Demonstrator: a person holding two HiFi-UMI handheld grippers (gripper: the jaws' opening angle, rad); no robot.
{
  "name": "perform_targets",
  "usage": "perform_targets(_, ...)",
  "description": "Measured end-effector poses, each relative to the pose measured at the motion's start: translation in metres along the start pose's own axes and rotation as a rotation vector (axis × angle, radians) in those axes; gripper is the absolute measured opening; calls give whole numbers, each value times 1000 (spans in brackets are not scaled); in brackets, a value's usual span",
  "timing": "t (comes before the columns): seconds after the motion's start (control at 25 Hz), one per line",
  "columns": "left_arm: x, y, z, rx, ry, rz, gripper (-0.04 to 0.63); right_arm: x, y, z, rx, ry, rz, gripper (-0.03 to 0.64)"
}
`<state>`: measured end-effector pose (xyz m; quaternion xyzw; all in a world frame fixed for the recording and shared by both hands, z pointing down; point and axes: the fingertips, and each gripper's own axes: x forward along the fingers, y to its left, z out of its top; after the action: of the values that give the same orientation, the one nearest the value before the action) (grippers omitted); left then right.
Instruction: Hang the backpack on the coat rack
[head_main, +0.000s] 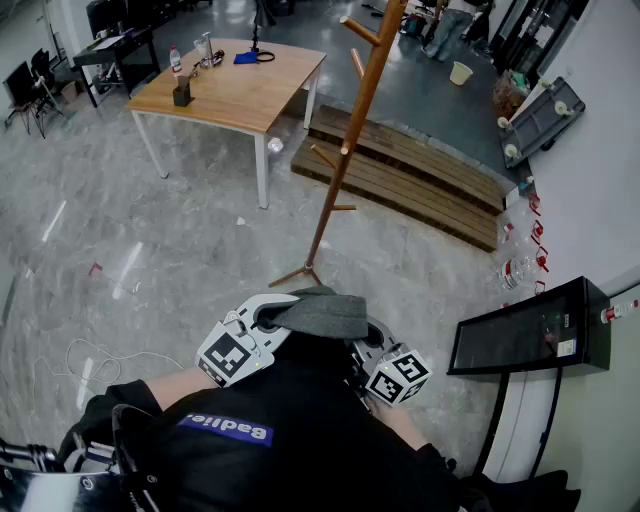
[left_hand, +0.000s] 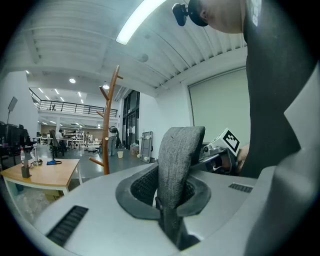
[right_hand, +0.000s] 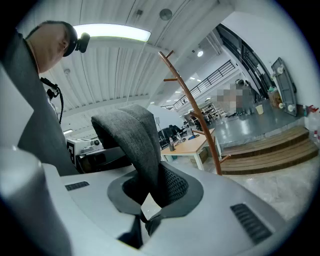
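Jaws of the left gripper (left_hand: 170, 225) and right gripper (right_hand: 140, 225) clenched the grey strap (head_main: 325, 312), rack (head_main: 350, 130) standing ahead.

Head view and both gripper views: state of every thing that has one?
backpack strap: held between both tongs, not on the rack
left tongs: shut on backpack strap
right tongs: shut on backpack strap
coat rack: upright, visible pegs bare

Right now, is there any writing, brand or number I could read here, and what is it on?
Blue strip on the person's black top: white letters, upside down, too blurred to read.
Two marker cubes: black-and-white patterns only, no words.
Stickers on the black cabinet: too small to read.
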<state>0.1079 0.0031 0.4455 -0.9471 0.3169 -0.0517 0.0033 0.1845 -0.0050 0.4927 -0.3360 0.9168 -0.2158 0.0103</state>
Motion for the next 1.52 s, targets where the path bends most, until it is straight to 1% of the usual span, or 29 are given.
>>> perform_targets(0.16, 2, 1, -5, 22, 6, -9, 32, 1, -2, 0, 3, -1, 6, 34)
perform_targets(0.32, 5, 1, -2, 11, 4, 8, 32, 0, -4, 3, 11, -9, 21, 34)
perform_targets(0.44, 8, 2, -3, 16, 4, 16, 32, 1, -6, 5, 2, -10, 31, 34)
perform_targets(0.56, 12, 6, -2, 22, 1, 31, 32, 4, -8, 10, -47, -1, 36, 34)
perform_targets(0.76, 16, 27, 9, 33, -12, 99, 32, 15, -16, 26, -143, 23, 43, 34)
perform_targets(0.92, 20, 44, 28, 14, -40, 176, 32, 23, -25, 40, -235, 35, 64, 34)
perform_targets(1.04, 24, 63, 45, 7, -49, 208, 32, 28, -31, 60, -293, 50, 65, 34)
perform_targets(1.08, 25, 69, 51, 7, -48, 205, 32, 31, -31, 68, -310, 58, 64, 34)
perform_targets(1.2, 27, 89, 67, 47, -39, 156, 32, 42, -28, 89, -348, 85, 56, 34)
perform_targets(1.32, 25, 112, 87, 56, -63, 101, 32, 59, -23, 108, -382, 91, 34, 32)
perform_targets(1.4, 24, 129, 93, 60, -84, 55, 32, 73, -22, 117, -388, 83, 3, 34)
perform_targets(1.52, 24, 159, 97, 51, -100, -29, 32, 96, -21, 127, -367, 63, -66, 34)
